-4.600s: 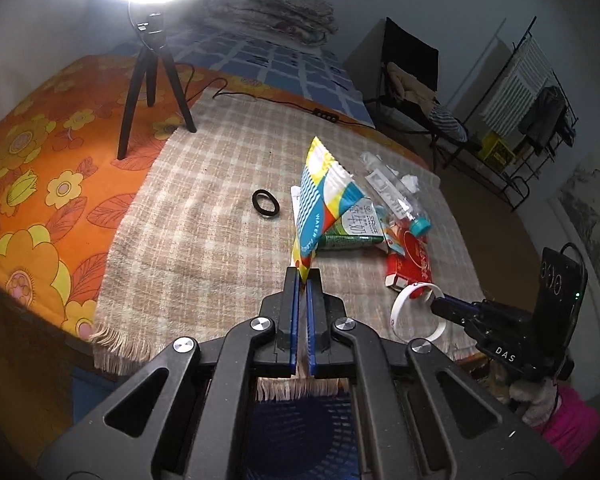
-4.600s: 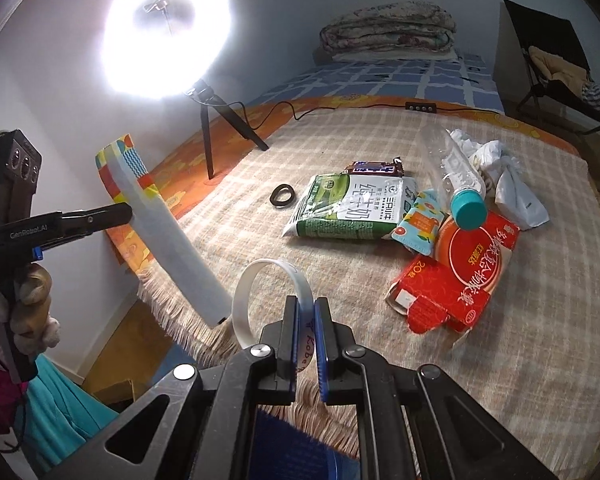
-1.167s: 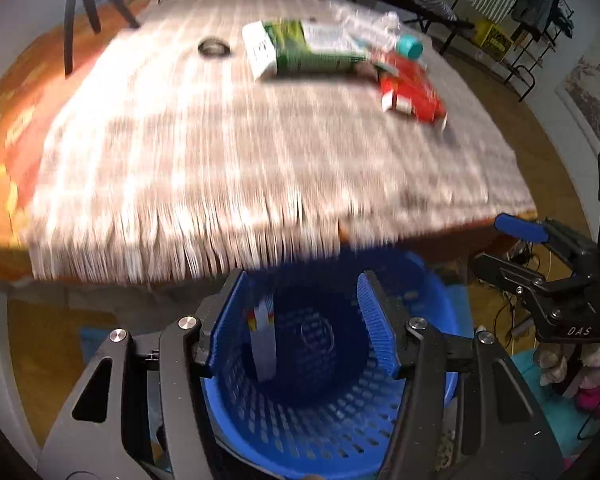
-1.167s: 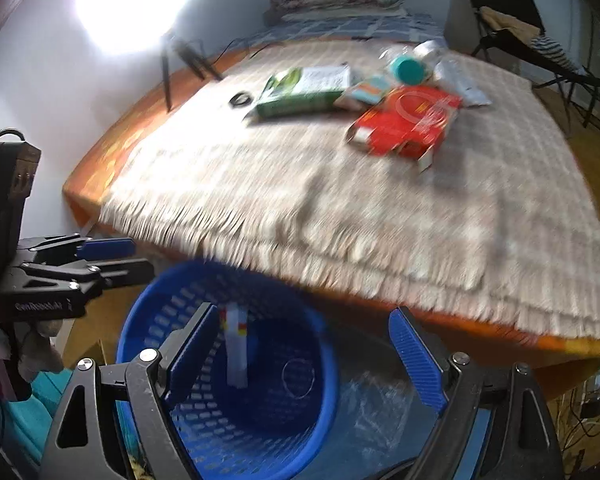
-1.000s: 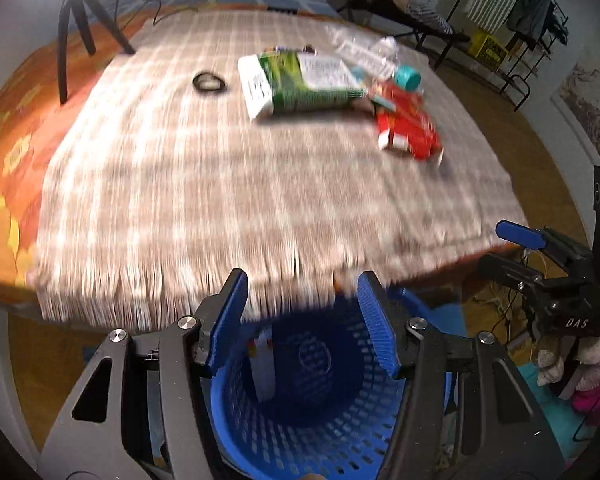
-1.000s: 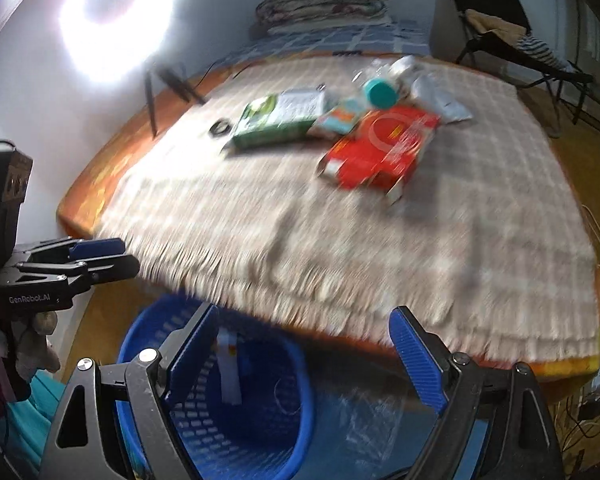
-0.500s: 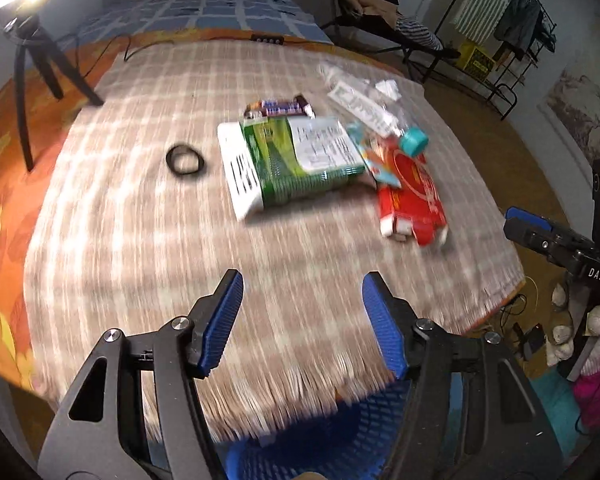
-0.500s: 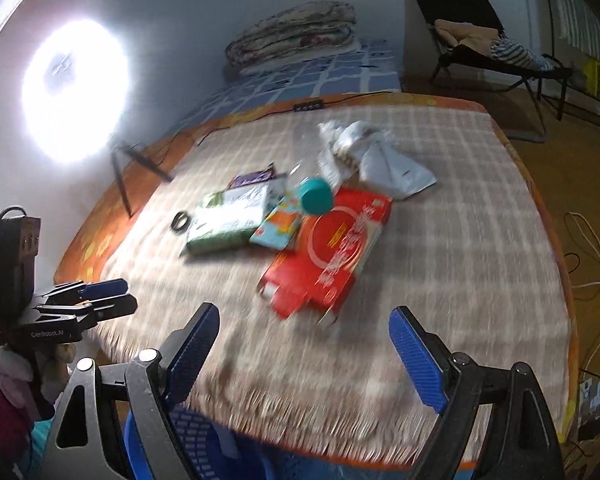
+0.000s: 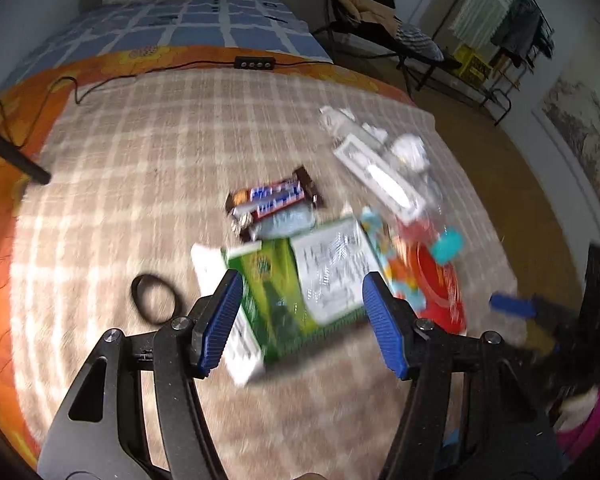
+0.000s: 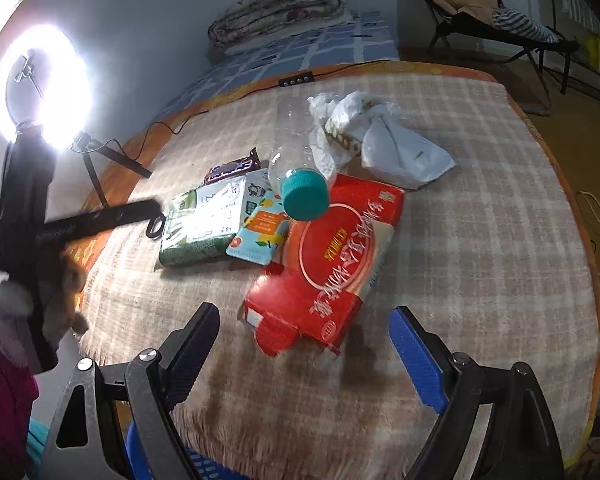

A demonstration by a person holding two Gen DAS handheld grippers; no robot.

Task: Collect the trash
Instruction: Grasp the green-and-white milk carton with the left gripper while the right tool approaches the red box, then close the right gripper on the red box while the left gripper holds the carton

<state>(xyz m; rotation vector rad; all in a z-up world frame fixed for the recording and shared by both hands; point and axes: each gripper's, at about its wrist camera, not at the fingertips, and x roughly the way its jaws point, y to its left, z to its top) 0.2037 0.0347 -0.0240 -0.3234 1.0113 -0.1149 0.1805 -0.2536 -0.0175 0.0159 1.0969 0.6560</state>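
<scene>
Trash lies in a heap on a checked blanket (image 9: 140, 168). A green snack bag (image 9: 284, 280) sits just beyond and between the spread fingers of my left gripper (image 9: 301, 280), which is open and holds nothing. Behind the bag lies a dark candy bar wrapper (image 9: 276, 200). My right gripper (image 10: 305, 312) is open and empty over a red carton (image 10: 332, 256). A clear bottle with a teal cap (image 10: 304, 196) rests on that carton, beside a small orange and teal pouch (image 10: 260, 228). Crumpled white bags (image 10: 384, 140) lie farther back.
A black ring (image 9: 154, 298) lies left of the green bag. A lit ring light (image 10: 40, 84) stands on a tripod at the bed's left edge. A power strip (image 9: 255, 63) and its cable run along the far edge. The blue basket's rim (image 10: 172, 460) shows below the blanket's fringe.
Both grippers have let go of their items, which now stand in the blue basket. Both have since swung up from the basket and forward over the bed toward the heap.
</scene>
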